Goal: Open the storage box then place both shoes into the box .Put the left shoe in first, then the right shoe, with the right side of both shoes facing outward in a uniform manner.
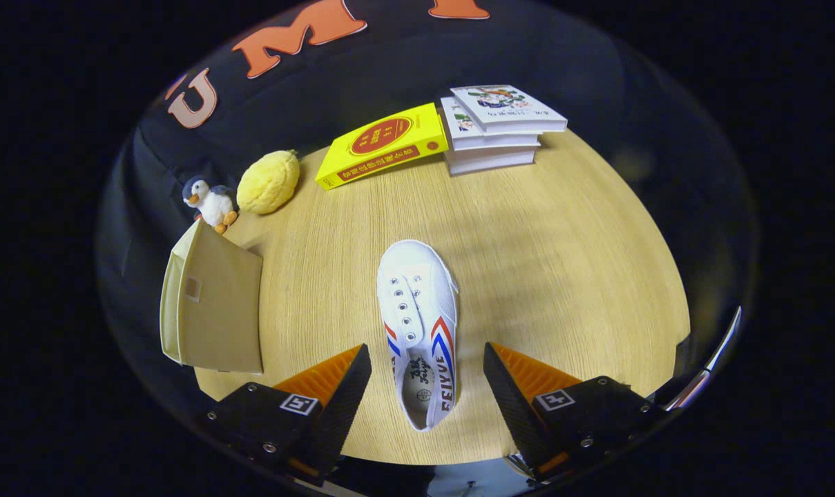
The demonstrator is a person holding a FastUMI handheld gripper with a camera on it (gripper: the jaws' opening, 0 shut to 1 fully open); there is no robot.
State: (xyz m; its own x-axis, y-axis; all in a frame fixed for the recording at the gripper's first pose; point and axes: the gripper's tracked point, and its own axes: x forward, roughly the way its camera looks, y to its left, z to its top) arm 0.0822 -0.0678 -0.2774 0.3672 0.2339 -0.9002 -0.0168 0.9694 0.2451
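The wooden desk (541,262) carried a beige storage box (217,304) well to the left of the white shoe (420,324), its lid shut. The shoe lay toe away, its heel between the spread, empty fingers of the claw (427,376). Beyond the shoe sat stacked books (500,128), a yellow book (382,145), a yellow plush (269,181) and a toy penguin (208,201).

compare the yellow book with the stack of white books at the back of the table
The yellow book is a single volume lying alone; the stack of white books is several piled up. Its cover is yellow with a red emblem; theirs are white with small pictures. Both lie flat on the table, side by side, far beyond the shoe that lies between the open gripper fingers.
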